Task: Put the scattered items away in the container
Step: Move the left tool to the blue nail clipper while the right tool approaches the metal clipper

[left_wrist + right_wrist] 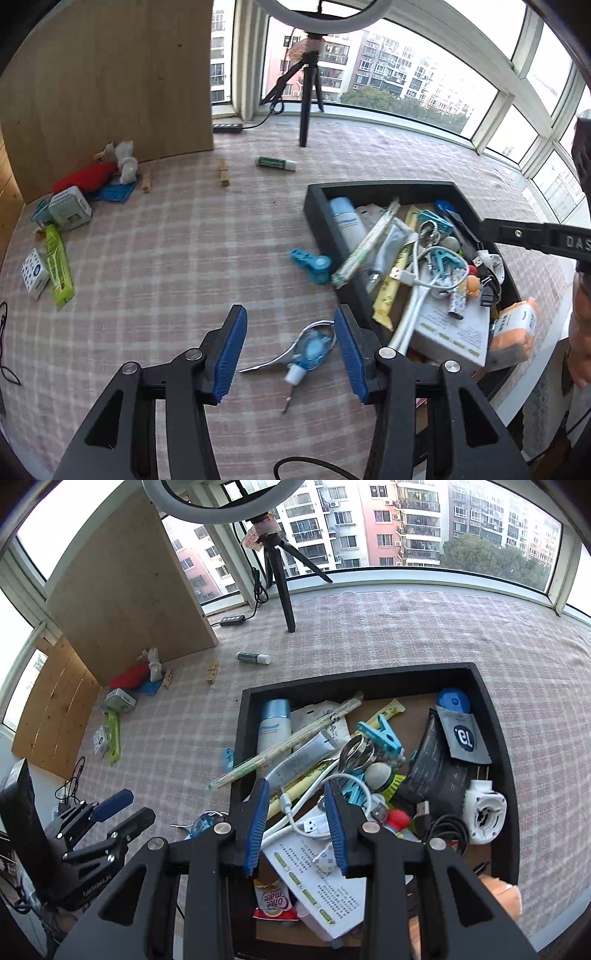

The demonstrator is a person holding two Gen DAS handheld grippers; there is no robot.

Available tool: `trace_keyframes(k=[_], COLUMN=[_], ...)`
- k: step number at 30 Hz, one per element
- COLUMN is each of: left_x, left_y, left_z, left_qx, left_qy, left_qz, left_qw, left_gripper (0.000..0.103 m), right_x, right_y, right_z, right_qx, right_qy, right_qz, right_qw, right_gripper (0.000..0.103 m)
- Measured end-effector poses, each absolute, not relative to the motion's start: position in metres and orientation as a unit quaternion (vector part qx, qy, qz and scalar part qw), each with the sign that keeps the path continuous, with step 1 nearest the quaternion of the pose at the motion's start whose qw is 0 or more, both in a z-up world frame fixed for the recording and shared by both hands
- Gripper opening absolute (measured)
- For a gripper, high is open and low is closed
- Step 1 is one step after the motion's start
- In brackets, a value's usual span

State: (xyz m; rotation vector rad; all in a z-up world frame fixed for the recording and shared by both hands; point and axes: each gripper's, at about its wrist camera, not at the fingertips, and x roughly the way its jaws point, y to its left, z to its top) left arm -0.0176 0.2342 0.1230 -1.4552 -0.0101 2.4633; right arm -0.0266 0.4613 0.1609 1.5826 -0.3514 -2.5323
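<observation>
The black tray (pixel 314 206) on the checked cloth holds a pile of several items: a tube, chopsticks, clips, white cables, a leaflet. My left gripper (pixel 291 350) stands open just left of the tray, low over a blue-and-silver tool (pixel 312 349) that lies on the cloth between the fingers, untouched. My right gripper (pixel 297 823) is open above the tray (pixel 491 716), with a white USB cable (pixel 314 825) lying below the gap. Loose on the cloth are a blue clip (pixel 312 264), a green tube (pixel 277 163), two wooden pegs (pixel 223 173) and a green box (pixel 59 266).
A ring-light tripod (pixel 306 107) stands at the back by the window. A wooden board (pixel 110 74) leans at the back left, with a red cloth (pixel 85 177), a tin box (pixel 70 208) and a dotted white box (pixel 35 273) near it. An orange pack (pixel 515 328) rests at the tray's right edge.
</observation>
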Motion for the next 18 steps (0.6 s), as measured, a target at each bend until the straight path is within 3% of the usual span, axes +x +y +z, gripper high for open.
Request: trace_keyframes(k=[7,18], left_x=[-0.016,-0.01], left_y=[0.193,0.236], left_z=[0.095,0.067], left_qx=[-0.528,-0.532], left_qy=[0.014,0.106], left_qz=[0.832,0.793], left_qw=[0.168,0.278], left_gripper=[0.046,0.049], right_x=[0.004,0.051], right_y=[0.406,0.369], right_z=[0.147,0.125], right_qx=[0.534,0.541], right_qy=[-0.144,-0.205], right_qz=[-0.83,-0.816], right_qw=[0.069,0.011], right_gripper=[0.03,0.031])
